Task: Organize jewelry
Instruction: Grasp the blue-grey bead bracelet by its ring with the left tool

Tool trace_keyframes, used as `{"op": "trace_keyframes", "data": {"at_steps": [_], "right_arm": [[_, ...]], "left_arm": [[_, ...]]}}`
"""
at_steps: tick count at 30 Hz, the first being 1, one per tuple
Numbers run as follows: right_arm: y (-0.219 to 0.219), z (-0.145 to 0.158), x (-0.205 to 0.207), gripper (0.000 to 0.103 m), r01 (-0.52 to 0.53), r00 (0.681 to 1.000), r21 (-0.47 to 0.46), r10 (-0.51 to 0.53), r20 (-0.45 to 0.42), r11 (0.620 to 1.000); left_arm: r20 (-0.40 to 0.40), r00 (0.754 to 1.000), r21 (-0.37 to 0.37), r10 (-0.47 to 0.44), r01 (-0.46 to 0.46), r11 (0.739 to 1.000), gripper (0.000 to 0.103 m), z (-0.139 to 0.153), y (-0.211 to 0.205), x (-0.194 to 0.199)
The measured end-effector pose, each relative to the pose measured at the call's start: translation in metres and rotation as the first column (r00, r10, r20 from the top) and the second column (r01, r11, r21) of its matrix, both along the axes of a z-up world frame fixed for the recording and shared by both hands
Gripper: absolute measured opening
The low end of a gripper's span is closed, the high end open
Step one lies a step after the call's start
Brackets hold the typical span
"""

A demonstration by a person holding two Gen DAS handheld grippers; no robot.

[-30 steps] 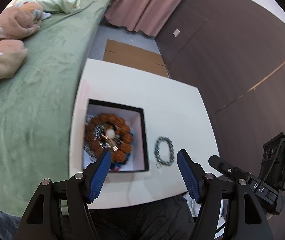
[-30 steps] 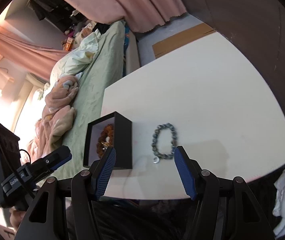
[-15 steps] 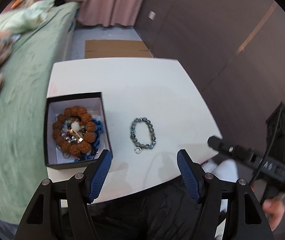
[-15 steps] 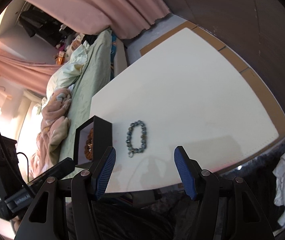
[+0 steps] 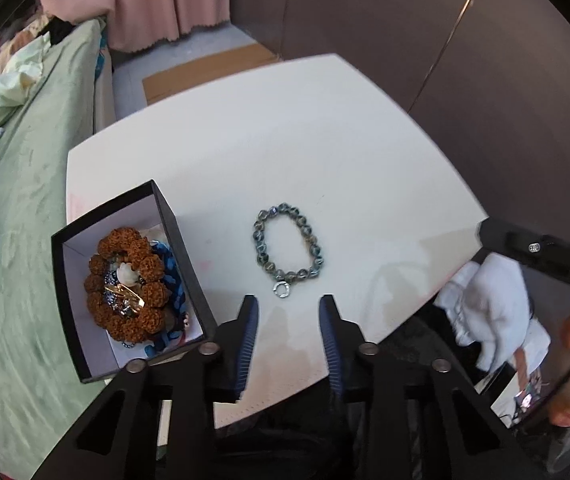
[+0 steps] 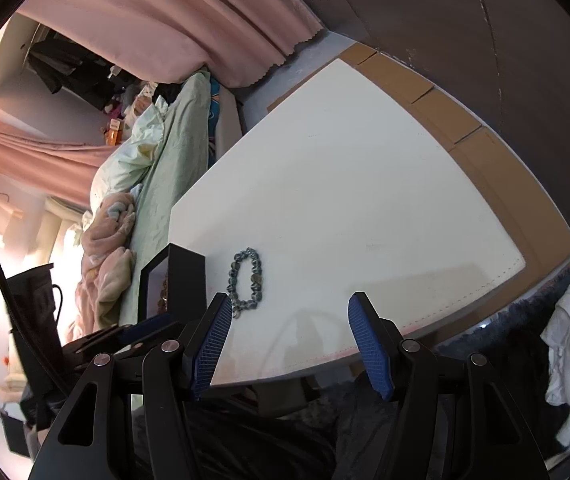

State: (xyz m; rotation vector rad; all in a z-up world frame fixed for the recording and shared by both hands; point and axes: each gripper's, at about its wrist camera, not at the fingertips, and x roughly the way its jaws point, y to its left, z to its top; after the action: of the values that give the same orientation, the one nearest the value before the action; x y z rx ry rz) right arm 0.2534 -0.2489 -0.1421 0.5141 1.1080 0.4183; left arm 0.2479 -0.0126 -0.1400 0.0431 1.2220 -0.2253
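— Blue-padded, your left gripper (image 5: 288, 308) has just been narrowing its jaws, nothing between them; what lies ahead?
— Your grey-blue beaded bracelet (image 5: 287, 246) with a silver ring, flat on the white table (image 5: 325, 140), beside the black box (image 5: 183, 236) of jewelry. Your right gripper (image 6: 289, 312) stands wide, empty.

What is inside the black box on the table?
Inside the open black cardboard box: a bumpy brown seed-bead bracelet, a gold and white charm at its middle, and blue beads beneath. Whatever lies under the pile is covered.
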Motion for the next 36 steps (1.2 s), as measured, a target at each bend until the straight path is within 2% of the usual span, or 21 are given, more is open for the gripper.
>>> {"op": "trace_keyframes", "data": {"at_steps": [7,17,23,25,28,36], "right_arm": [[-0.007,-0.007,0.003,0.061,0.02,1.0,0.002,-0.02,-0.018,1.0],[-0.012,-0.019,0.011,0.061,0.034,0.998,0.004,-0.034,-0.049,0.999],[-0.01,-0.025,0.012,0.061,0.032,0.998,0.0,-0.032,-0.061,0.999],[-0.008,-0.025,0.013,0.061,0.029,0.998,-0.002,-0.029,-0.065,1.0],[-0.007,-0.027,0.014,0.061,0.02,0.998,-0.005,-0.02,-0.067,1.0],[-0.002,-0.027,0.015,0.061,0.008,0.997,-0.009,-0.008,-0.071,1.0]], "left_arm": [[-0.065,0.996,0.087,-0.06,0.065,0.994,0.03,-0.019,-0.017,0.017],[-0.146,0.982,0.215,-0.123,0.152,0.965,0.03,-0.045,-0.036,0.032],[-0.17,0.978,0.21,-0.124,0.158,0.965,0.029,-0.055,-0.036,0.036],[-0.18,0.976,0.209,-0.121,0.158,0.965,0.02,-0.059,-0.036,0.038],[-0.177,0.977,0.184,-0.12,0.153,0.971,0.014,-0.062,-0.035,0.038],[-0.153,0.982,0.16,-0.107,0.131,0.978,0.013,-0.06,-0.031,0.037]]}}
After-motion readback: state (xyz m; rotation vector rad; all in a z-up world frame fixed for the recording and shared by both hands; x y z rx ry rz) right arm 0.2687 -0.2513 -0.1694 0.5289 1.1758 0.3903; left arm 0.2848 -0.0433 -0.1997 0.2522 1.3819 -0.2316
